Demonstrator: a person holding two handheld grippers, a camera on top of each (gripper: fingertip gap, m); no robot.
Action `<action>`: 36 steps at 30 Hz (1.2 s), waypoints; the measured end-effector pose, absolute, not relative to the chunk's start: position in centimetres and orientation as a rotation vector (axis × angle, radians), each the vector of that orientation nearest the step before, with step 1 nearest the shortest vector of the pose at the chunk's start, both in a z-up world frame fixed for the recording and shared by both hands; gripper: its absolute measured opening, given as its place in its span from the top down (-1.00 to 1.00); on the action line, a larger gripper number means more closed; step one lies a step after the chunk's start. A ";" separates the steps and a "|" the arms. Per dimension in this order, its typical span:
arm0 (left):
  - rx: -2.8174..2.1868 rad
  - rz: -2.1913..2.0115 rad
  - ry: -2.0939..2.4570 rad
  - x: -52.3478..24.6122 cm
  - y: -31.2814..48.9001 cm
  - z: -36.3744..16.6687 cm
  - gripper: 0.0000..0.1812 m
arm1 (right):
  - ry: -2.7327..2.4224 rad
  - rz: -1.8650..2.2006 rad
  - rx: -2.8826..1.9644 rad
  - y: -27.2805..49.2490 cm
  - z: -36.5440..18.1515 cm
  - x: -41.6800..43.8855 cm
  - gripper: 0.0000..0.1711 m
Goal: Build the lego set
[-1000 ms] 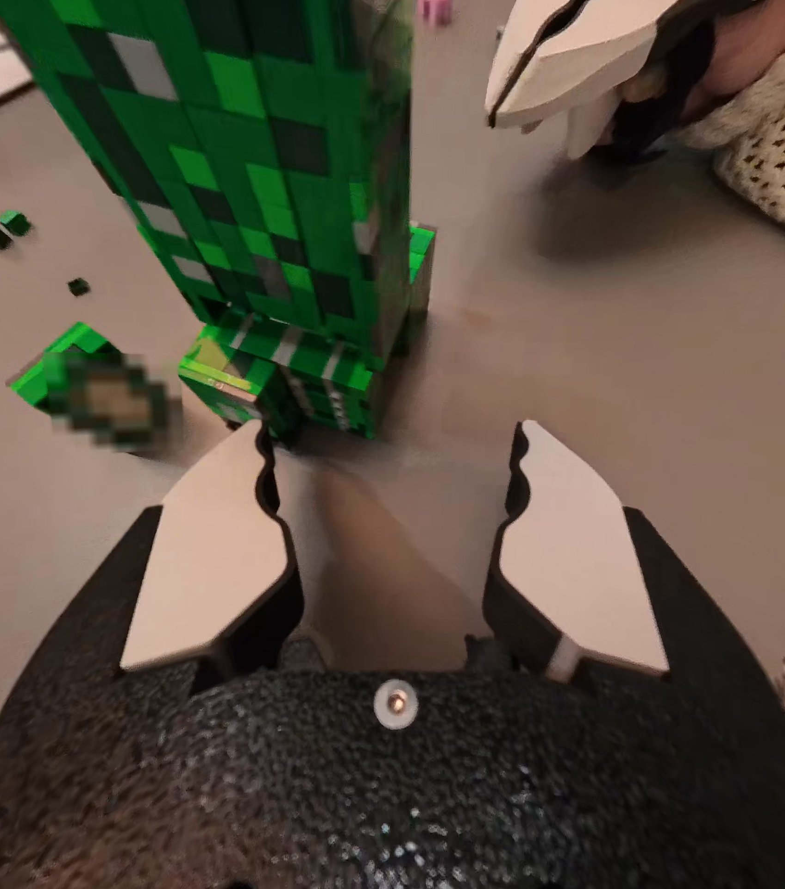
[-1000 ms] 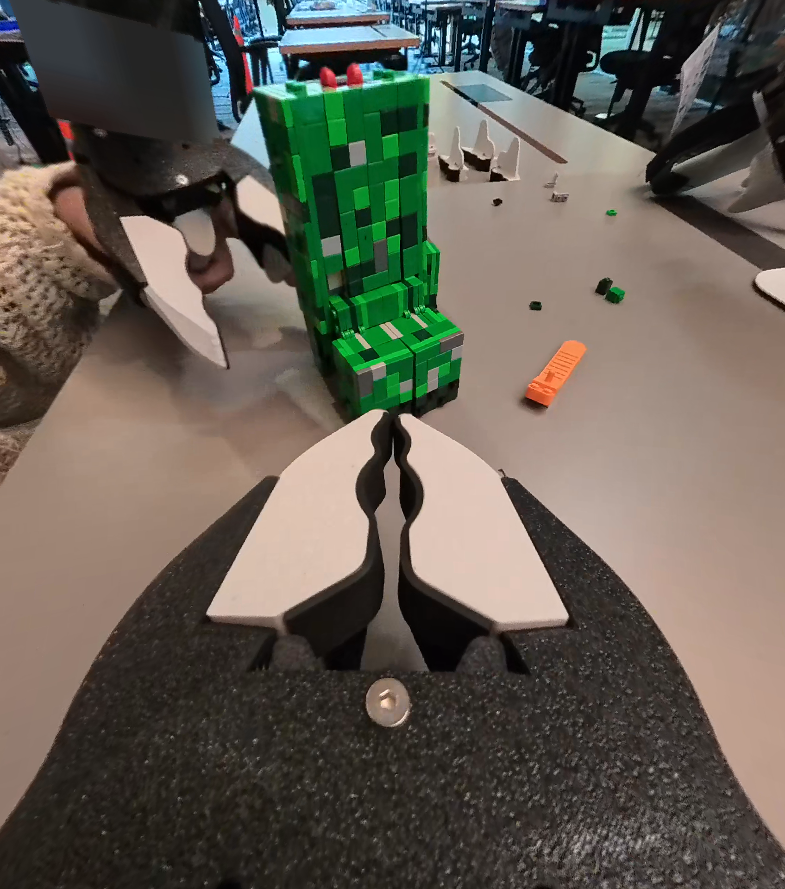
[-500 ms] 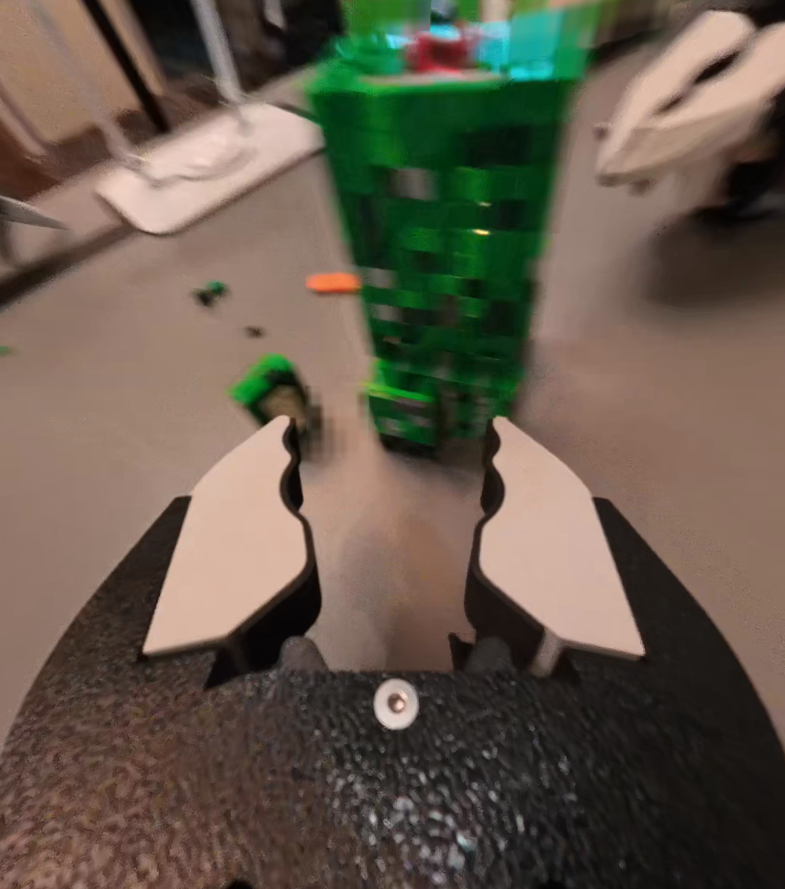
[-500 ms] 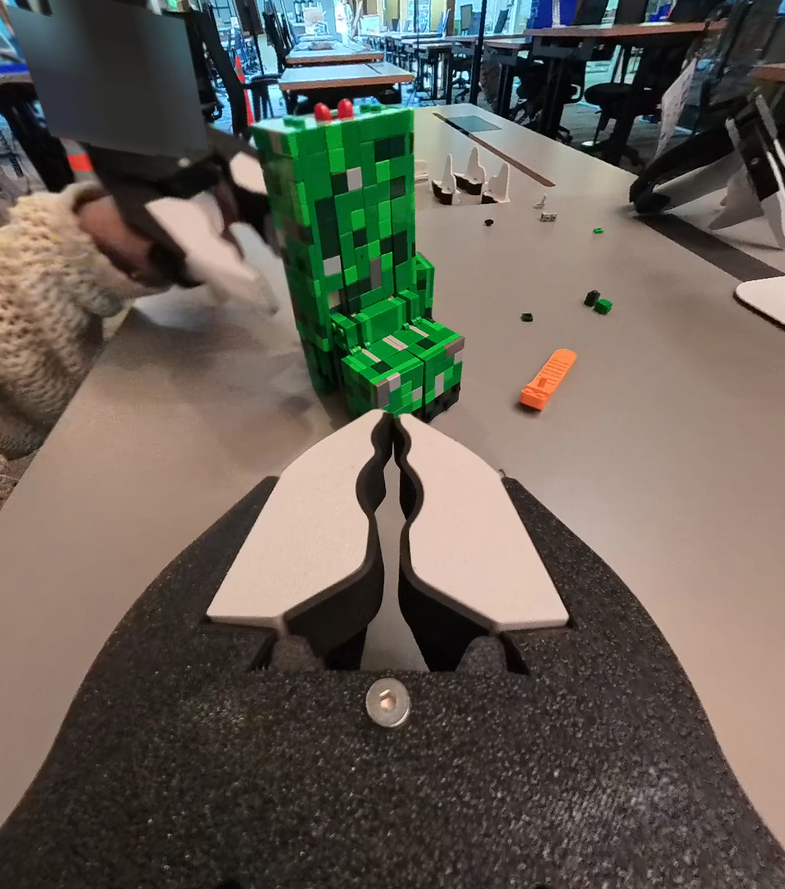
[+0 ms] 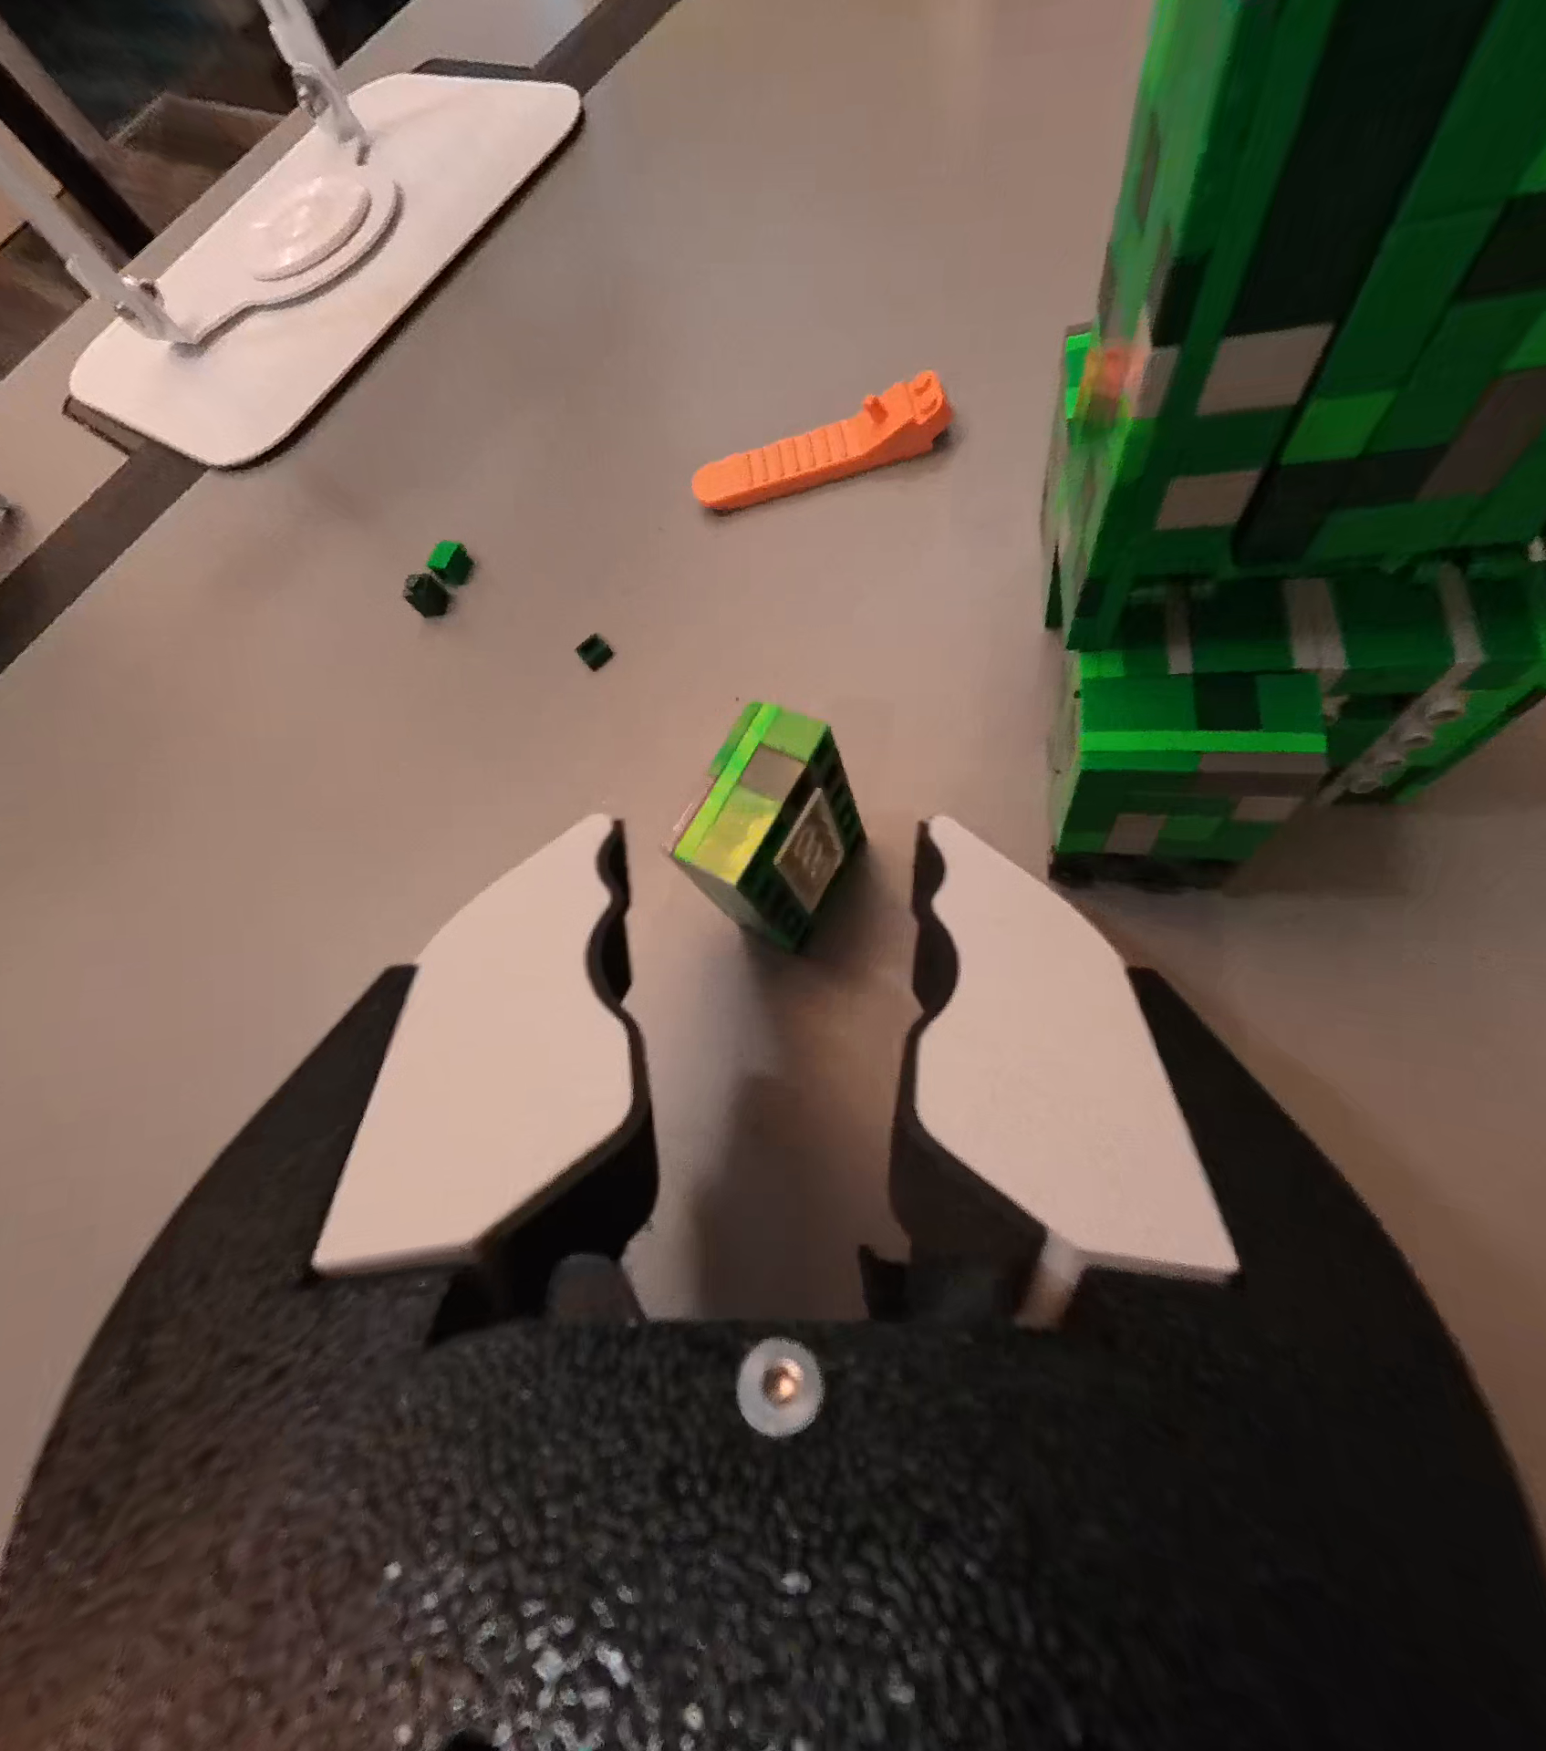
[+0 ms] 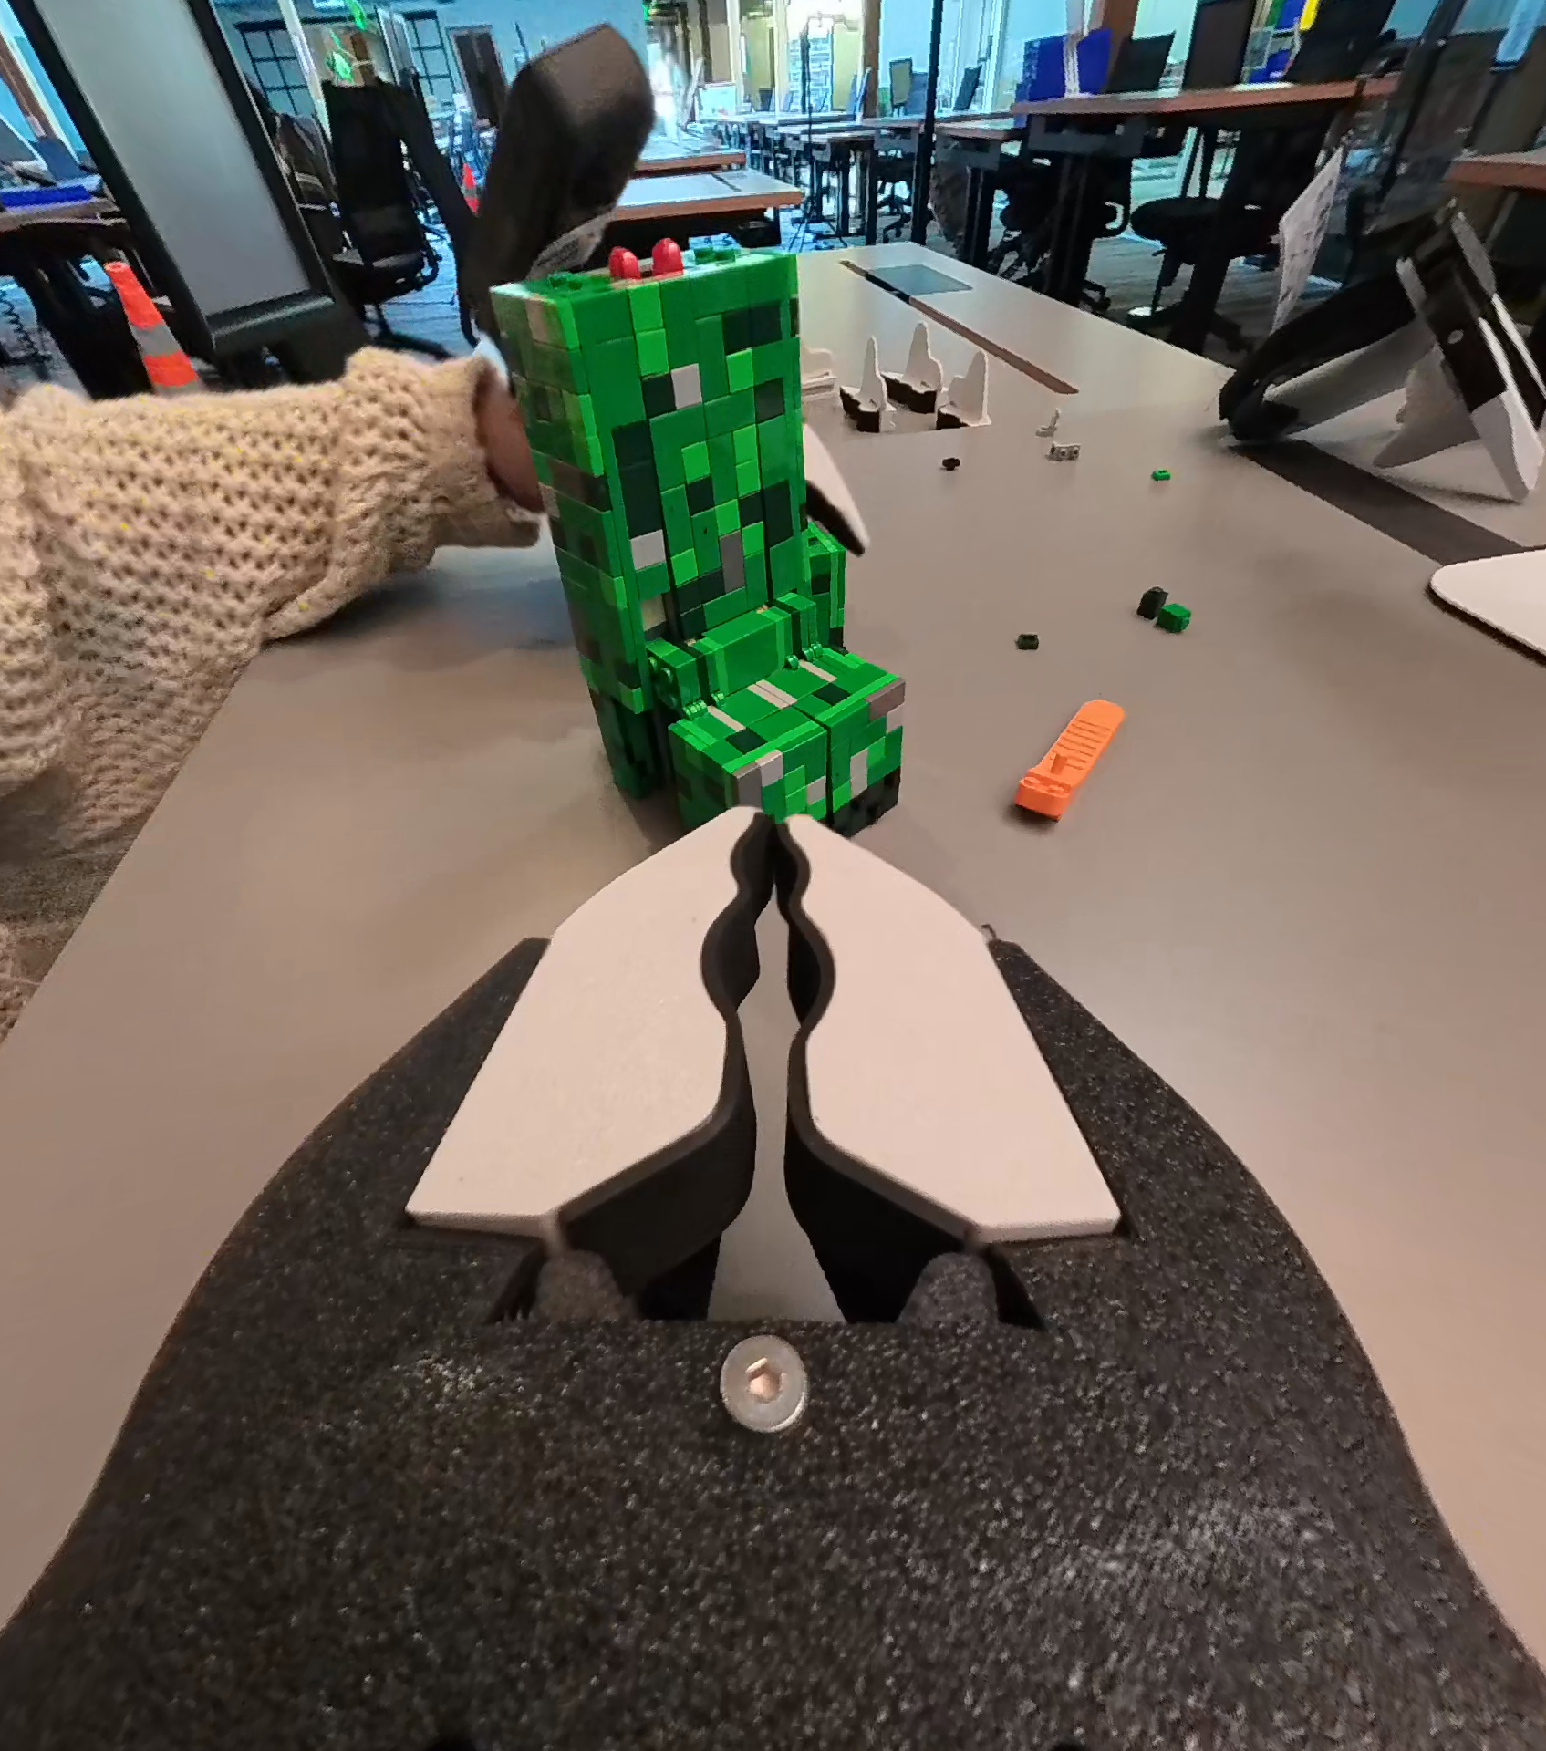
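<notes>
Left gripper (image 5: 769,834) jaws spread wide, nothing between them. It hovers over the grey table (image 5: 560,284), tips aimed at a small green brick block (image 5: 769,824) lying tilted on the surface just ahead of the fingers, not touching either one.

Tall green lego figure (image 6: 683,531) stands upright mid-table, feet blocks at its base, two red studs on top. In the left wrist view it sits just right of the small block, apart from it.

Right gripper (image 6: 773,834) jaws closed tip to tip, empty, pointed at the figure's feet, close but contact unclear.

Orange brick separator (image 6: 1072,758) lies flat to the right of the figure, well apart. Loose small green and dark pieces (image 6: 1162,611) scattered beyond it, toward the table's far right edge. White flat stand base (image 5: 323,256) sits at that edge.

Arm in a cream knit sleeve (image 6: 181,531) reaches in from the left behind the figure; the left gripper's body is mostly hidden by the figure in the right wrist view.
</notes>
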State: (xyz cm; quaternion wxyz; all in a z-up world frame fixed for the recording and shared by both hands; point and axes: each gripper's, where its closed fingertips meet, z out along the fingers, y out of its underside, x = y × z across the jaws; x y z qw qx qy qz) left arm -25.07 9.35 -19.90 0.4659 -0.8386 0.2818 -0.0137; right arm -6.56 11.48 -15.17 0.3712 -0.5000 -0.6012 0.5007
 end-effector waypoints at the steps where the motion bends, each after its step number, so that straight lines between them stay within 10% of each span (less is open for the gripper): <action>1: -2.075 -0.016 0.657 -25.4 8.9 -19.9 0.27 | -1.535 1.283 -1.283 11.4 -15.1 -6.6 0.98; 4: -2.058 -0.013 0.537 -25.9 6.4 -18.7 0.16 | -1.512 1.265 -1.359 10.7 -15.1 -7.1 0.86; 8: -1.843 -0.048 0.604 -22.7 3.1 -15.8 0.67 | -1.430 1.357 -1.497 5.6 -14.3 -8.4 0.48; 20: -1.970 -0.040 0.751 -20.2 5.8 -19.0 0.45 | -1.195 1.113 -1.807 0.3 -17.8 -14.2 -0.13; 36: -1.984 -0.115 0.729 -19.1 6.2 -19.5 0.60 | -1.093 1.133 -1.962 0.7 -19.0 -17.0 -0.19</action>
